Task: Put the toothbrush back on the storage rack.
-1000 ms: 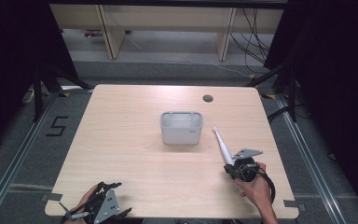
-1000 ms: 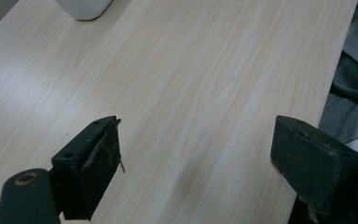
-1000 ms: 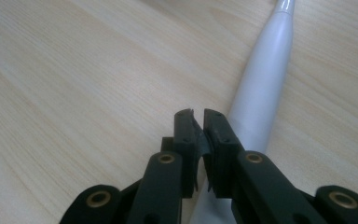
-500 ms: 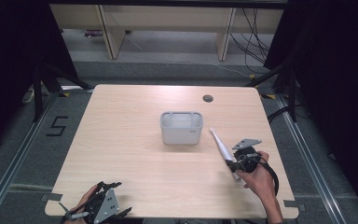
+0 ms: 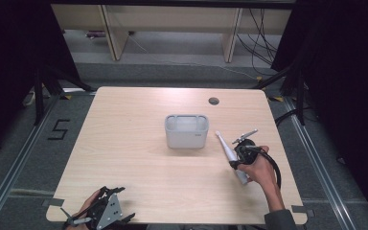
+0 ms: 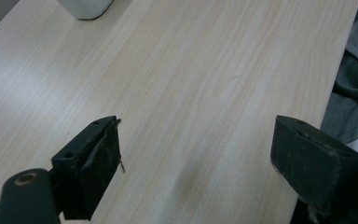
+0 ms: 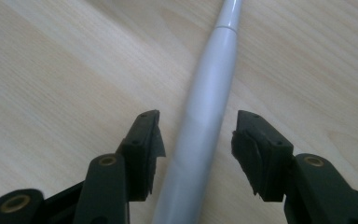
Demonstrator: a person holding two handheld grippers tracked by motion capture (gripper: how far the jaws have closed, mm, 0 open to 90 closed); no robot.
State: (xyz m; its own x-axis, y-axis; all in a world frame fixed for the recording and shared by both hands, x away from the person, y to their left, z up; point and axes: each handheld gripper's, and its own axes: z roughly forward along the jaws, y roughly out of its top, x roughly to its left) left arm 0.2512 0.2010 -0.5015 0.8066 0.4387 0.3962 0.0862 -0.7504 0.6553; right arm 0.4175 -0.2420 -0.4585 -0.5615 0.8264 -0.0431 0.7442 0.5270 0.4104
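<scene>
The right hand (image 5: 258, 167) comes in from the table's near right corner, its forearm slanting up toward eleven o'clock in the high view. It grips the right gripper (image 5: 234, 160) from behind, with the cable looping off to the right of the wrist and the grey plate tilted up above the gripper body. The jaws point toward ten or eleven o'clock, at the centre of the table (image 5: 134, 143).

The electric toothbrush (image 5: 229, 154), a slim white handle narrowing to a thin neck, lies flat on the wood on a line from about eleven o'clock, where its neck points, to five o'clock, where its thick end lies by the hand. In the right gripper view the handle (image 7: 200, 126) runs straight up between the two black jaws of the right gripper (image 7: 196, 154). The jaws have just been opening and now stand about half open, a gap of wood showing on either side of the handle, so the pads press on nothing. The toothbrush lies loose between them.

The grey container (image 5: 187, 130) stands upright near the table's middle, at about ten o'clock from the toothbrush's neck and clear of it.

The left hand (image 5: 88, 211) rests at the near left edge, at seven o'clock from the container. The left gripper (image 6: 196, 161) has its jaws wide apart over bare wood, holding nothing.
</scene>
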